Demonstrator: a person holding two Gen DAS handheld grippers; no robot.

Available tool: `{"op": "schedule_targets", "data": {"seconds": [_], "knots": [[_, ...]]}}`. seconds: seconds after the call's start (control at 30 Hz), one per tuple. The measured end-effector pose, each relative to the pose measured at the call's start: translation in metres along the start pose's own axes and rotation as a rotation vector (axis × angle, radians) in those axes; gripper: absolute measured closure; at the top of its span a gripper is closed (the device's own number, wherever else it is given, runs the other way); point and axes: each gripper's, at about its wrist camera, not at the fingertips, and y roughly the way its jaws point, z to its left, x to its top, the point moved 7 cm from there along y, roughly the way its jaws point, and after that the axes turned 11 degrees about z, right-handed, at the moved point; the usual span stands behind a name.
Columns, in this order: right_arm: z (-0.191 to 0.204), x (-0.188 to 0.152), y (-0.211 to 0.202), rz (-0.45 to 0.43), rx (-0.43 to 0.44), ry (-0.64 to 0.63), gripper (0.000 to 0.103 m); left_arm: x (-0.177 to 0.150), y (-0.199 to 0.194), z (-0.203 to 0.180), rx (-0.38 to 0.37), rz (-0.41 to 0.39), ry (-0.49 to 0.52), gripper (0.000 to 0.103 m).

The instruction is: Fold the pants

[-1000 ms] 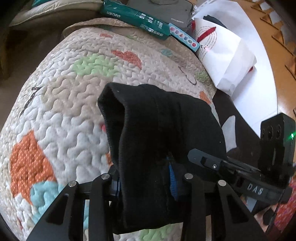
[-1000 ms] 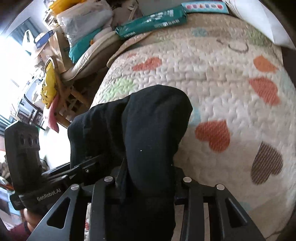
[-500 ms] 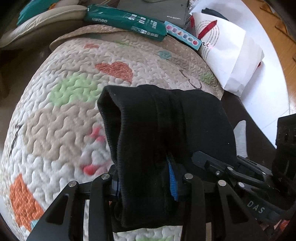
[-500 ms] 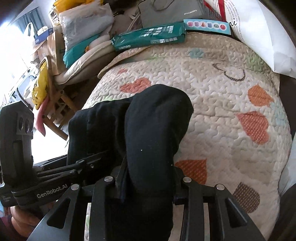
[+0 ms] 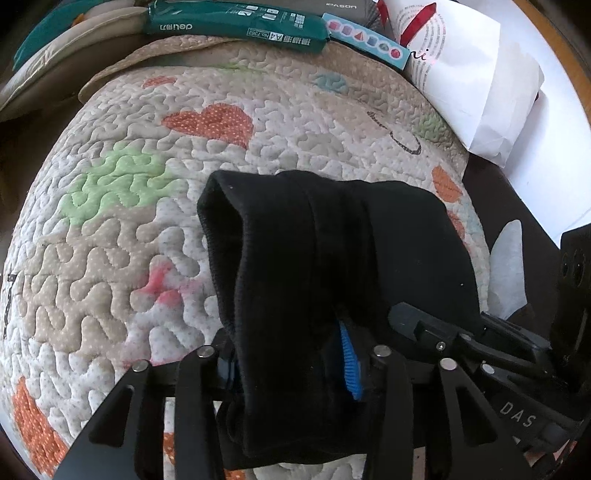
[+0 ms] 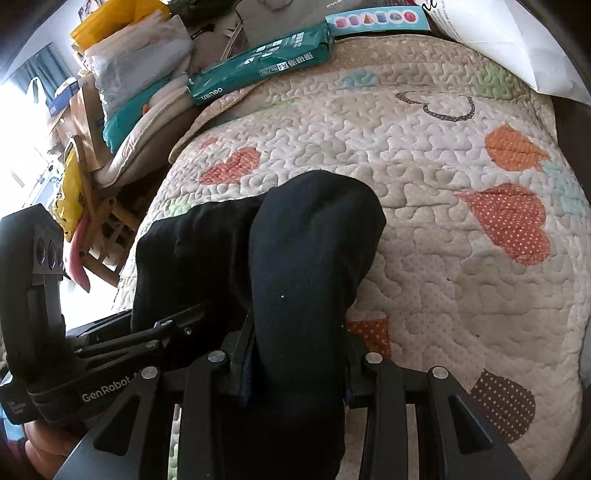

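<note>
Black pants (image 5: 332, 266) hang in a thick folded bundle over a heart-patterned quilt (image 5: 129, 229). My left gripper (image 5: 291, 354) has the left end of the bundle between its jaws. The jaws are opening, and the blue pad (image 5: 349, 363) still lies against the cloth. In the right wrist view the pants (image 6: 310, 266) drape over my right gripper (image 6: 295, 354), which is shut on their right end. The two grippers sit side by side, close together. The fabric hides both sets of fingertips.
At the quilt's far edge lie a green paper pack (image 5: 236, 22), a blue strip box (image 5: 365, 40) and a white paper bag (image 5: 469, 77). Cushions, bags and a wooden chair (image 6: 110, 206) crowd the left side. The quilt (image 6: 443, 221) beyond the pants is bare.
Both grippers have carried the folded pants farther across the quilt toward its far edge. The gap between the left gripper's fingers looks slightly wider than before.
</note>
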Motion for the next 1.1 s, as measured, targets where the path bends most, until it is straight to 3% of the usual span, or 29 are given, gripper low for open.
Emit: {"op": "schedule_targets", "data": {"seconds": [0.1, 0.23, 0.43, 0.57, 0.7, 0.8, 0.97, 1.1], "knots": [[-0.004, -0.002, 0.003, 0.01, -0.005, 0.011, 0.053, 0.0, -0.001, 0.009, -0.031, 0.019, -0.04, 0.048], [-0.027, -0.003, -0.004, 0.01, 0.059, 0.154, 0.04, -0.002, -0.025, 0.019, -0.067, 0.003, -0.057, 0.047], [-0.041, 0.008, -0.061, -0.14, 0.053, 0.239, 0.039, 0.01, -0.064, 0.018, 0.003, -0.081, -0.048, 0.046], [-0.023, -0.007, -0.058, -0.072, 0.013, 0.2, 0.039, 0.033, -0.058, 0.022, 0.152, -0.121, -0.074, 0.046], [-0.006, -0.032, -0.036, 0.02, -0.067, 0.143, 0.039, 0.046, -0.038, 0.045, 0.108, -0.087, -0.189, 0.046], [-0.003, -0.043, -0.018, 0.055, -0.12, 0.111, 0.034, 0.049, -0.02, 0.053, 0.117, -0.046, -0.202, 0.045], [-0.008, -0.045, -0.007, 0.035, -0.104, 0.121, 0.023, 0.052, -0.012, 0.055, 0.154, -0.053, -0.174, 0.033], [-0.011, -0.045, -0.02, -0.01, -0.101, 0.131, 0.023, 0.05, -0.02, 0.067, 0.049, -0.032, -0.254, 0.032]]}}
